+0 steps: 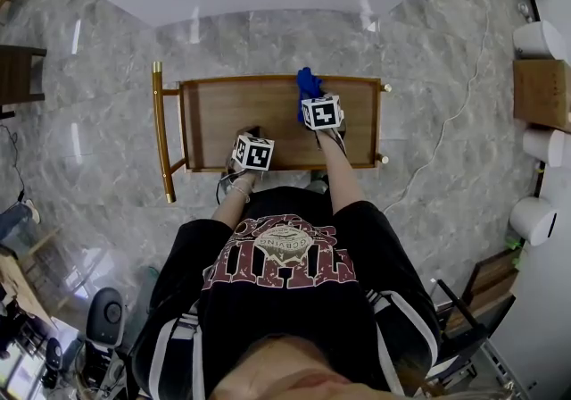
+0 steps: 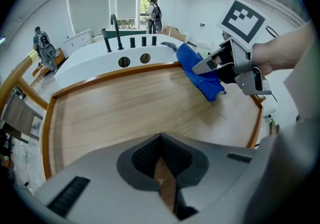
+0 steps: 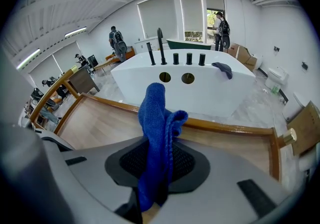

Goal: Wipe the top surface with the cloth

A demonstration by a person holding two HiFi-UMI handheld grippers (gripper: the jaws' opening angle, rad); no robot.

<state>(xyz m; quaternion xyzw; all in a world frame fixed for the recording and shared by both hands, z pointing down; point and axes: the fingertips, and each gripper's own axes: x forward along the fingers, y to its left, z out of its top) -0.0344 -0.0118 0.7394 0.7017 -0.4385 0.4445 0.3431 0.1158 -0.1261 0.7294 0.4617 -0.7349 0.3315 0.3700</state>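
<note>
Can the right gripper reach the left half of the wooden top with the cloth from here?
Probably yes: the wooden top is bare there. The right gripper is shut on the cloth; the left gripper, shut and empty, sits at the near edge, possibly blocking that strip.

Bright blue cloth (image 3: 157,128), solid colour, set against the grey right gripper (image 3: 159,160) and its black cross-hatched pads (image 3: 130,163). Left gripper (image 2: 161,155): same grey and black. Worktop (image 2: 115,113) is pale wood grain with a reddish-brown rim, gold rail (image 1: 158,121) alongside. Marker cube (image 1: 321,112): black squares on white. Floor (image 1: 89,77): grey marble, white veins.
</note>
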